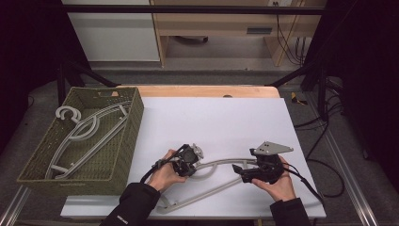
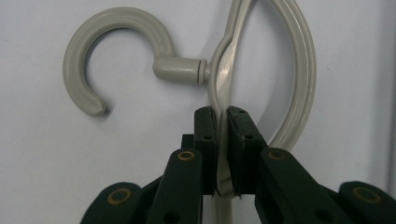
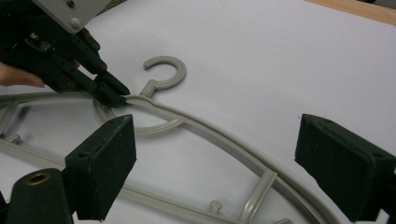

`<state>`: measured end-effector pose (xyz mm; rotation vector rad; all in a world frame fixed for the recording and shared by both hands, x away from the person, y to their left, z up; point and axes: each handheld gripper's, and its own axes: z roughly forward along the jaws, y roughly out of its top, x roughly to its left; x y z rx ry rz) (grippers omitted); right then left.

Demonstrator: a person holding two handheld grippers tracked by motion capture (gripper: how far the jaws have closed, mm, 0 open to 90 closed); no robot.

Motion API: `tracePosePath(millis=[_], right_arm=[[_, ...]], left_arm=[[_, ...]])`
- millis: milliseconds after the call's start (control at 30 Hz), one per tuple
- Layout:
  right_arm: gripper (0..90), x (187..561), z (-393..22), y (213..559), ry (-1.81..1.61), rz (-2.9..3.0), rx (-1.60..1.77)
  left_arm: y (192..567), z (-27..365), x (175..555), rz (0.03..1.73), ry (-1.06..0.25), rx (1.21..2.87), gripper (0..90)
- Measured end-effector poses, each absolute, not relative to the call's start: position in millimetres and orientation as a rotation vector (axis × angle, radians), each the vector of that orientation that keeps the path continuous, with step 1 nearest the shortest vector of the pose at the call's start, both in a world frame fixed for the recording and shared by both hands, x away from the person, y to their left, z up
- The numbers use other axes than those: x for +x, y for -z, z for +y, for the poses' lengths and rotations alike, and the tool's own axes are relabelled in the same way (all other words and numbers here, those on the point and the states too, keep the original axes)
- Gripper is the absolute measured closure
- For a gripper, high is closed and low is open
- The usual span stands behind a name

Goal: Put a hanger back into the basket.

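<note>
A grey plastic hanger (image 1: 221,161) lies flat on the white table sheet (image 1: 226,117) near the front edge. My left gripper (image 1: 195,165) is shut on the hanger's thin arm just below the hook's neck; in the left gripper view the pads (image 2: 205,135) pinch the strip (image 2: 224,84) beside the hook (image 2: 116,18). My right gripper (image 1: 237,170) stands open to the right of it, jaws pointing left. In the right gripper view the wide jaws (image 3: 217,135) straddle the hanger's arm (image 3: 233,142) without touching it, and the left gripper (image 3: 119,99) grips near the hook (image 3: 168,70).
A green woven basket (image 1: 33,155) stands at the left of the table with several grey hangers (image 1: 89,127) inside. A wooden table edge (image 1: 202,90) runs along the back. Cables trail from both grippers toward the front.
</note>
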<state>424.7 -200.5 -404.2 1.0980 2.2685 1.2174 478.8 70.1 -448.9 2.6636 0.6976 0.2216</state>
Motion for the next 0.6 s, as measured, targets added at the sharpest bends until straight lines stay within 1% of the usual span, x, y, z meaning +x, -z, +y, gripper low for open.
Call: tracePosePath(millis=[267,400,600], right_arm=[[13.1,422.1,-206.7,398.4,-1.235,2.244,1.099],[13.1,419.3,-212.0,393.2,-1.253,2.218,1.109],[13.0,414.8,-222.1,384.8,-1.277,2.176,1.113]], left_arm=[[424.2,89.8,472.8,0.759,-0.253,2.568,83.1],[408.1,98.7,469.7,0.773,-0.302,2.559,83.1],[380.7,110.3,464.6,0.820,-0.388,2.497,83.1]])
